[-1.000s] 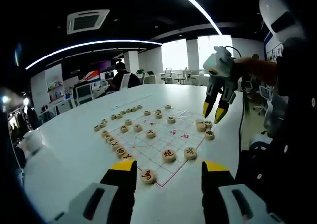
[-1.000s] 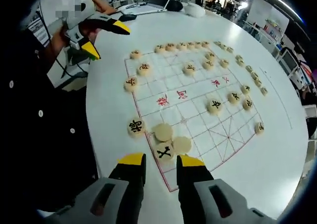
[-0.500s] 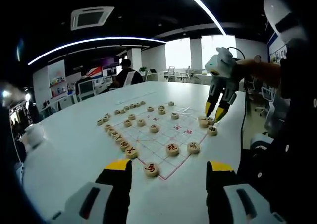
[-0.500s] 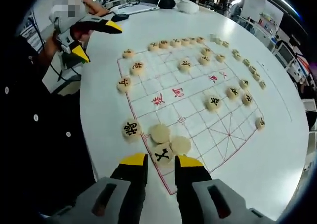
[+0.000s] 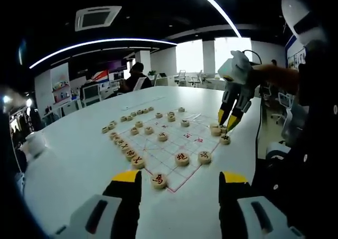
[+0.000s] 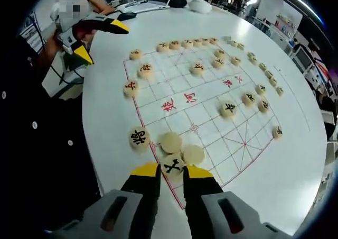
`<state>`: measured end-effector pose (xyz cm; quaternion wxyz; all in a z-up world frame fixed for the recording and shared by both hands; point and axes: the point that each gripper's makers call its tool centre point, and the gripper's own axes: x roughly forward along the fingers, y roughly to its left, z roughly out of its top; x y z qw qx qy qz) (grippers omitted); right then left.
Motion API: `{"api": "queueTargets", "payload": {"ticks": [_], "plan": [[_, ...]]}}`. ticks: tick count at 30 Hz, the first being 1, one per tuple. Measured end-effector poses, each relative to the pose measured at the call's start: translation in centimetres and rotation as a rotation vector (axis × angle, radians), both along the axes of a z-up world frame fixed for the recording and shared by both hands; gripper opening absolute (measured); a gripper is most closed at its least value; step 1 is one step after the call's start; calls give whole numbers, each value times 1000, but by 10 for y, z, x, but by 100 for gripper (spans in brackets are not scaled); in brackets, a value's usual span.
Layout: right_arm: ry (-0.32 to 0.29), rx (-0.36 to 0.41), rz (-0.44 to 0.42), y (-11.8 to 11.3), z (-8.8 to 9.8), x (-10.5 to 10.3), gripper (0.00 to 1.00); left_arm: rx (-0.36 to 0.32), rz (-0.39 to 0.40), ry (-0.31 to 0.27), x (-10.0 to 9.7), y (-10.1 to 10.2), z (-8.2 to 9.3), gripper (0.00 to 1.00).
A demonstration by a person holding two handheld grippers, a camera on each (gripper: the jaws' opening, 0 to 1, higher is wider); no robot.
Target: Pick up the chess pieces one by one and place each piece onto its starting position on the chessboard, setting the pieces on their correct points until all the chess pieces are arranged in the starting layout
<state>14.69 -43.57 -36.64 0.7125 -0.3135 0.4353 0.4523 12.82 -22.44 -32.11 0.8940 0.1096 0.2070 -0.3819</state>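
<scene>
Hand-held gripper on the left (image 5: 174,183) hangs idle above the near corner of the chessboard (image 5: 169,144), its yellow-tipped jaws wide apart with nothing between them. In the left gripper view, a piece with a red mark (image 5: 158,180) lies on the board's corner just ahead of the jaws. More round wooden pieces sit in rows across the board and along its far edge on the white surface (image 5: 79,159). The right hand-held gripper (image 5: 228,121) enters from the right, its tips pointing down at a small cluster of pieces by the board's edge. Compared with a second ago, those tips sit lower and closer to the cluster.

In the right gripper view, the right hand-held gripper (image 6: 171,171) has its jaws on either side of a piece with a black mark (image 6: 172,166). The gap has narrowed over the last second and the jaws now look to be touching the piece's sides, though a firm clamp cannot be confirmed. Two blank-faced pieces (image 6: 171,142) lie touching it just beyond, and another black-marked piece (image 6: 139,138) sits left of them off the board. The left hand-held gripper (image 6: 100,40) hovers at upper left.

Judging by this, the grasp is nearly made and a lift comes next; the crowded neighbours may get nudged.
</scene>
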Motion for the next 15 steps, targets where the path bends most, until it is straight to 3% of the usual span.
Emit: {"api": "queueTargets", "payload": {"ticks": [6,15], "plan": [[-2,27,-2,-9,15,0,19,-1,-1,-2,1,-2,2,60],[-80,47,-76,-42,38,14,19,-6,0,-3,4,-3,5,60]]}}
